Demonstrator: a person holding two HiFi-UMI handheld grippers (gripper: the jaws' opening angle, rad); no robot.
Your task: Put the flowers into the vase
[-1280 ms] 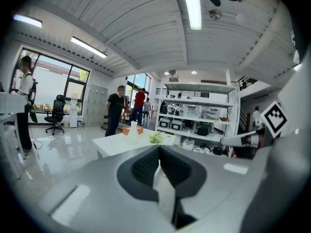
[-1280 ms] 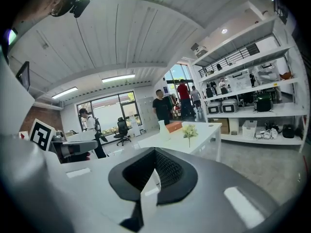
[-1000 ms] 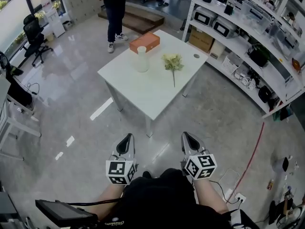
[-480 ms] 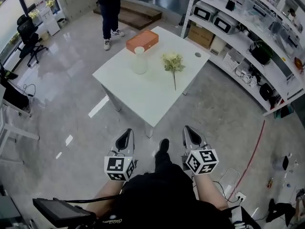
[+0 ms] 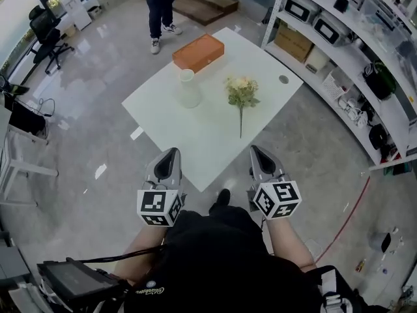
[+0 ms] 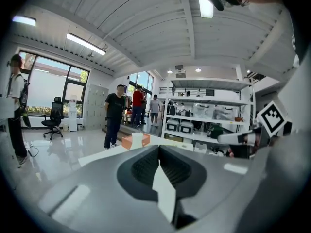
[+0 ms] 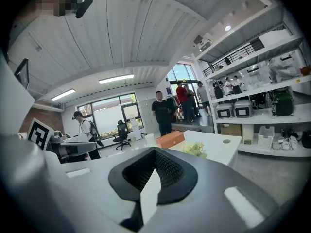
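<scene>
In the head view, the white worktop fills the upper middle of the frame. The white vase stands upright on it, left of centre, with its mouth open to the top. The flowers lie flat just to its right and apart from it, blooms toward the top and the stem pointing down the frame at you. That probably gives you a clear stem to pinch. An orange box sits behind the vase, a person stands at the top edge, and shelves run down the right side.

Your left hand-held gripper and right hand-held gripper sit side by side low in the frame. Both tips reach only the near edge of the worktop, well short of the flowers.

In the left gripper view, the jaws are pressed together at the lower centre with nothing between them. The vase and the orange box show small above them, left of centre.

In the right gripper view, the jaws are likewise fully closed and empty. The flowers show pale green just above and right of the jaw tips, which suits this hand-held gripper for the pick. It seems you will have to open it first.
</scene>
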